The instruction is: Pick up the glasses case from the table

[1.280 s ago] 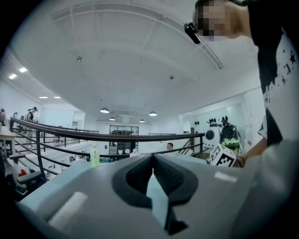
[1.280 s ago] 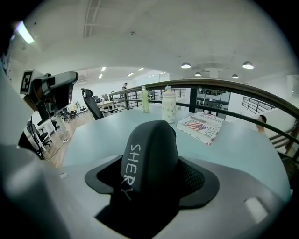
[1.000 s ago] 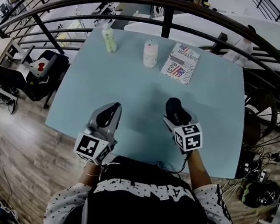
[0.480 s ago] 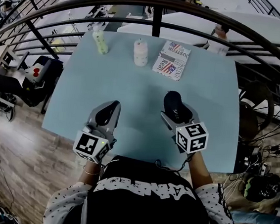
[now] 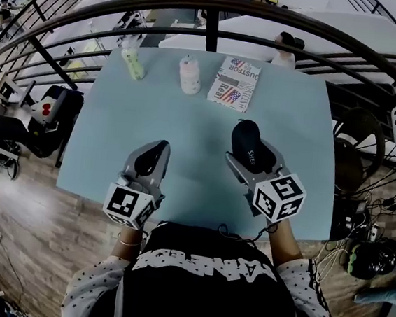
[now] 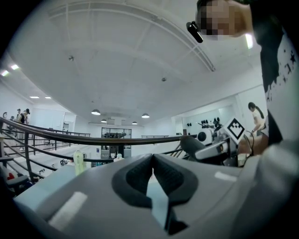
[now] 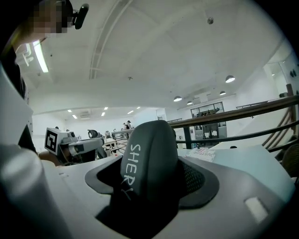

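A black glasses case point(image 5: 247, 144) with white lettering sits clamped between the jaws of my right gripper point(image 5: 250, 150), lifted above the pale blue table point(image 5: 186, 139). In the right gripper view the glasses case point(image 7: 149, 161) fills the gap of the right gripper point(image 7: 152, 179) and stands on end. My left gripper point(image 5: 151, 161) hovers over the table's near left part, its jaws pressed together with nothing between them. The left gripper point(image 6: 152, 179) shows its dark pads touching in its own view, where the case point(image 6: 196, 144) and the other gripper appear at right.
At the table's far edge stand a green bottle point(image 5: 132, 64), a white and pink bottle point(image 5: 189, 75) and a flag-printed booklet point(image 5: 234, 92). A curved black railing point(image 5: 218, 37) runs behind the table. Chairs and cables lie on the wooden floor on both sides.
The right gripper with the case has risen and come slightly nearer the camera. The view has shifted, so the table items sit further left. The left gripper has kept its place.
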Demonstrator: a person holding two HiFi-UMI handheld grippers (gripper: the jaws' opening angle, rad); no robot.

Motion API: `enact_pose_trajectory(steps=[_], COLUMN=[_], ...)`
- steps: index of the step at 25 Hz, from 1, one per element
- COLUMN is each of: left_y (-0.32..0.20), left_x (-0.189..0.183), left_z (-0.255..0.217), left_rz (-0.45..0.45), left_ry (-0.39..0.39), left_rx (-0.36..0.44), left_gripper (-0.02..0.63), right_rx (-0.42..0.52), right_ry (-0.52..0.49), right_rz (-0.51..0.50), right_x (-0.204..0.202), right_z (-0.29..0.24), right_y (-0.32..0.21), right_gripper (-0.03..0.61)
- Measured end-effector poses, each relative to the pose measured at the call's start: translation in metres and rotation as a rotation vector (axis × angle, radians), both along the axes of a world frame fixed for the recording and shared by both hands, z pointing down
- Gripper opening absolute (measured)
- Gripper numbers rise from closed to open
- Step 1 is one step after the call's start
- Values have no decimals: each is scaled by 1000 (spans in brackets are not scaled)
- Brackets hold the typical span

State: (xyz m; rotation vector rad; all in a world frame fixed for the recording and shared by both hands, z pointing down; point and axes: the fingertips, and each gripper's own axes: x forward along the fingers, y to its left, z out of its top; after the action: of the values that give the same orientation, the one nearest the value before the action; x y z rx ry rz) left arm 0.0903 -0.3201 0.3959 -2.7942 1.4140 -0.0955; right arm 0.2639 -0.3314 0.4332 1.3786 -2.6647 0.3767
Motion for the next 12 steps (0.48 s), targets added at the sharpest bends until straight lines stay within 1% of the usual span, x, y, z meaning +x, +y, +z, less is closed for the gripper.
enact_pose_trajectory(steps=[6, 12], left_y=[-3, -1], left_x=[8, 10], left_z=[-1, 2], left_rz=[19, 28], left_ry=[-1, -2], left_rx=[2, -3], left_gripper=[0, 0], right_rx=[25, 27], right_ry=[-55, -65], right_rz=[-9, -12], right_x=[2, 4], right_z=[-17, -18], right_y=[4, 8], right_gripper=[368, 368])
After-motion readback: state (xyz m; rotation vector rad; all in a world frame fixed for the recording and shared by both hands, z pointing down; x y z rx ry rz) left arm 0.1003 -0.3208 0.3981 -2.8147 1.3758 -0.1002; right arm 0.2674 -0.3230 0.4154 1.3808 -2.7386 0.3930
